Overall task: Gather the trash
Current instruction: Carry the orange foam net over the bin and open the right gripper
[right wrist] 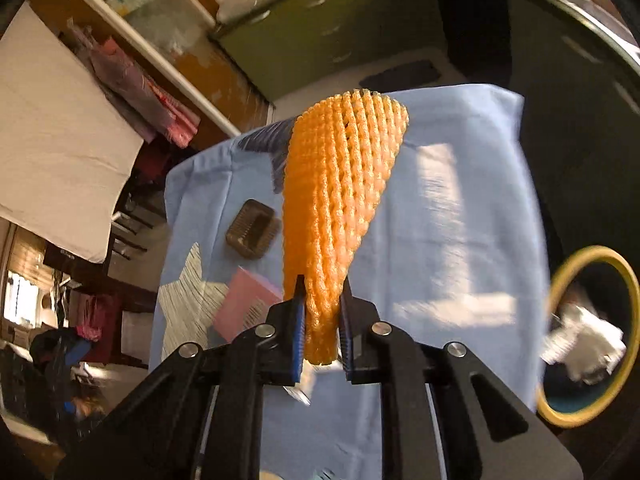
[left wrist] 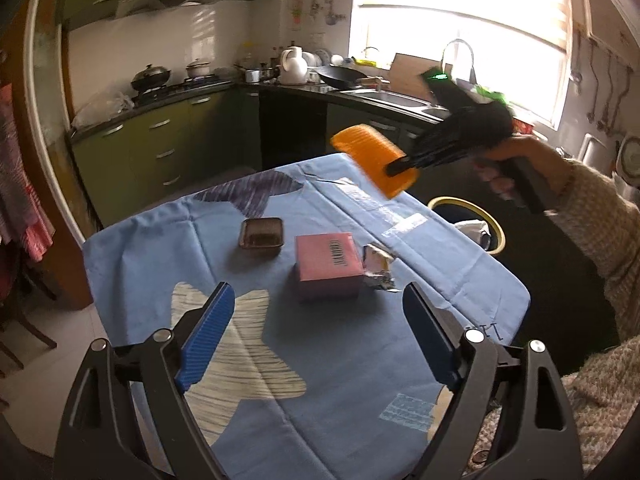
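**Orange foam net lifted off the table**

The right gripper [right wrist: 322, 312] has its jaws pressed together on the narrow end of an orange foam net [right wrist: 340, 200], which fans out beyond the fingertips. In the left wrist view the net [left wrist: 374, 162] hangs in the air above the far edge of the table, at about one o'clock from the pink box [left wrist: 328, 264], held out from a hand [left wrist: 508, 168] in a knitted sleeve.

The left gripper [left wrist: 320, 332] hovers over the blue tablecloth [left wrist: 360, 360] with its jaws spread wide and nothing between them.

On the cloth lie the pink box, a small brown tray [left wrist: 262, 236] at ten o'clock from it, and a crumpled foil wrapper [left wrist: 378, 268] touching its right side. A yellow-rimmed bin [left wrist: 472, 220] stands beside the table at three o'clock, with white paper inside.
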A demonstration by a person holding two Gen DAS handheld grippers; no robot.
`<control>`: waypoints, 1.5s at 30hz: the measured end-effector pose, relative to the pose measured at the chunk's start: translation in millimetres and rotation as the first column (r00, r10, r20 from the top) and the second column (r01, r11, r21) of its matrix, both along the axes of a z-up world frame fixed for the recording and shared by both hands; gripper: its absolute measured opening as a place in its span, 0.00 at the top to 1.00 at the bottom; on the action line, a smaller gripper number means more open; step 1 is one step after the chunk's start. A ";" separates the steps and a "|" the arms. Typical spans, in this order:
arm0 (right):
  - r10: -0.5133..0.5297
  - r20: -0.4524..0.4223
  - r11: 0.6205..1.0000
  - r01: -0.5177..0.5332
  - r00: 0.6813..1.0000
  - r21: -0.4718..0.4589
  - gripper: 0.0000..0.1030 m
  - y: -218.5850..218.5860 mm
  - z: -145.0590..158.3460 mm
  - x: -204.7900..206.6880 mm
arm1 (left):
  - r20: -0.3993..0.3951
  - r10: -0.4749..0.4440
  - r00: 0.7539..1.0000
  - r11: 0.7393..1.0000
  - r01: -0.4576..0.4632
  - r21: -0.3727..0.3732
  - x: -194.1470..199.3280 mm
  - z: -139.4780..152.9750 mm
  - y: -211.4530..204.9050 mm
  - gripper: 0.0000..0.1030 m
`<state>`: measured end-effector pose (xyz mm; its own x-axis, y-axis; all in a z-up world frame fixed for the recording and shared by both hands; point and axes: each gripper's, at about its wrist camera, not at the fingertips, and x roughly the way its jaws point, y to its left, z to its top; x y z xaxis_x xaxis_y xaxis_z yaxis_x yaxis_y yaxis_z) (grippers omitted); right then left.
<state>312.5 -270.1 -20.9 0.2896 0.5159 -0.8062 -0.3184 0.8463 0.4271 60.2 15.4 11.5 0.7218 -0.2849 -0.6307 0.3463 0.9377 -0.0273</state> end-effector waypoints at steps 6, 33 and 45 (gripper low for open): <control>-0.168 0.039 0.983 0.171 0.985 -0.069 0.85 -119.9 -7.7 -37.3 | -0.001 -0.055 0.999 0.998 0.055 0.018 6.5 1.5 -36.1 0.20; -0.048 -0.046 0.858 0.018 0.998 -0.513 0.73 -217.3 -149.4 -34.8 | -0.085 -0.118 0.989 0.984 0.128 0.127 41.6 -11.7 -115.3 0.20; -0.123 0.083 0.860 0.148 0.989 -0.488 0.36 -241.6 -100.4 -63.2 | -0.194 -0.003 0.981 0.996 0.020 0.086 89.6 -24.1 -79.5 0.10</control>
<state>249.2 -511.7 -121.2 0.3719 0.0088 -0.9282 -0.1948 0.9784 -0.0687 149.8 -64.1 -12.6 0.5804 -0.2301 -0.7811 0.3531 0.9355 -0.0131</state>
